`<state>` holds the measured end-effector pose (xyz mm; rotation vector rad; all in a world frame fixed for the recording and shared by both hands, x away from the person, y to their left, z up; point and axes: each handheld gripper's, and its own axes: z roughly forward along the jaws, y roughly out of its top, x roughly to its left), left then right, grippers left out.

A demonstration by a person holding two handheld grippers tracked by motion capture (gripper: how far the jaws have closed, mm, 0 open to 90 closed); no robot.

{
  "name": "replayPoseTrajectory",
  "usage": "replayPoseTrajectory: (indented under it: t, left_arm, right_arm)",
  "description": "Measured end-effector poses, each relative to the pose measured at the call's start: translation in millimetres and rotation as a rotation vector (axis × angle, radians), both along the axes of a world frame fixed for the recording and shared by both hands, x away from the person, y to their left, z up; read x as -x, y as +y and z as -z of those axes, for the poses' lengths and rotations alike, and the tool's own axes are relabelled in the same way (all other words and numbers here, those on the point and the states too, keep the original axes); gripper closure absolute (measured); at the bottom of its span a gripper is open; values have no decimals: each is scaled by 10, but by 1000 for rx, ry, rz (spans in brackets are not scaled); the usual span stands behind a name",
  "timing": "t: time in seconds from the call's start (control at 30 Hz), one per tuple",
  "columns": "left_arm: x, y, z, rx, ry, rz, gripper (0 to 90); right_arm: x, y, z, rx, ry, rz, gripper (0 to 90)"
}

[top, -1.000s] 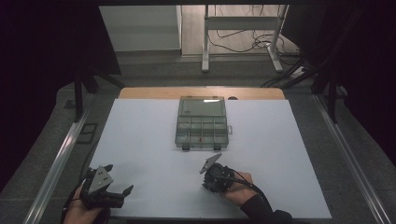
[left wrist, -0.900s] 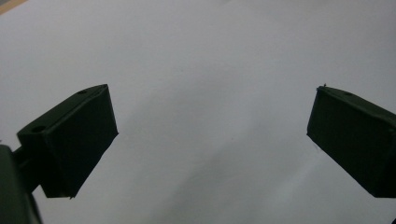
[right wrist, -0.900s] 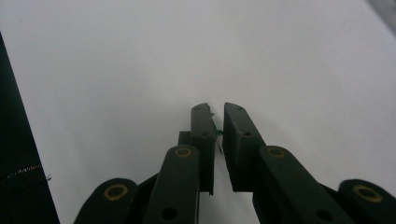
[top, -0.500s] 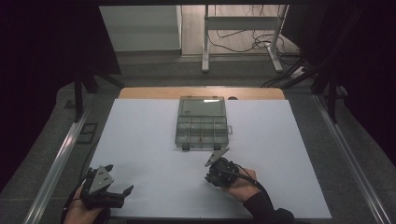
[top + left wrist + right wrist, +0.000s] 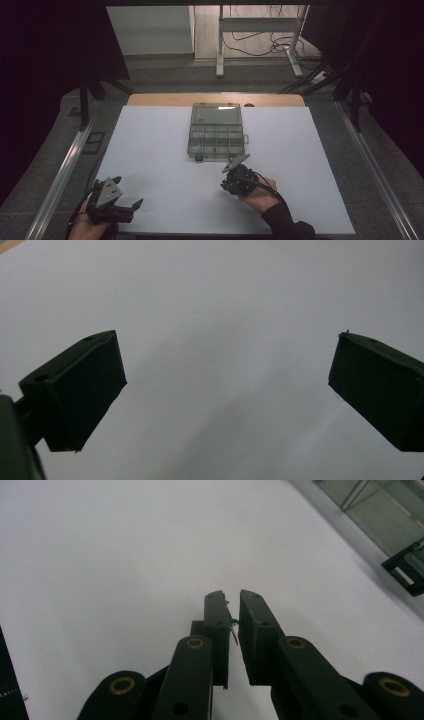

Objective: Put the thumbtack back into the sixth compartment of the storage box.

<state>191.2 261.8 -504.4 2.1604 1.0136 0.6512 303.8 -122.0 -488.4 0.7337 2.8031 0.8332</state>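
The right gripper [image 5: 231,611] has its fingers clenched on a tiny green pin [image 5: 231,621], most of it hidden between the pads; its exact kind is hard to make out. In the high view that gripper [image 5: 235,172] hovers over the white desk [image 5: 150,150], just in front of a clear compartment box [image 5: 216,131] whose contents are too small to tell. The left gripper [image 5: 227,370] sits released, fingers wide apart, near the desk's front left edge. No writing is readable.
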Motion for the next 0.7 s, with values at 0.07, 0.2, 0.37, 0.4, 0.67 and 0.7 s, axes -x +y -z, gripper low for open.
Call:
replayPoseTrajectory:
  t: [0.07, 0.2, 0.37, 0.4, 0.67, 0.7]
  left_arm:
    - [-1, -2, 1, 0, 0, -1, 20]
    - [-1, -5, 2, 1, 1, -4, 20]
    - [-7, 11, 1, 13, 5, -14, 19]
    - [-8, 13, 0, 16, 6, -16, 19]
    - [-15, 17, 1, 19, 10, -20, 18]
    - [-16, 19, 1, 21, 10, -20, 18]
  right_arm:
    - [-15, 2, -13, -9, -2, 4, 824]
    - [-50, 4, -39, -27, -10, 12, 823]
    - [-97, 7, -76, -43, -12, 33, 824]
    - [-110, 7, -83, -47, -14, 35, 824]
    - [-232, 35, -129, -71, -25, 67, 824]
    - [-249, 41, -139, -75, -24, 75, 824]
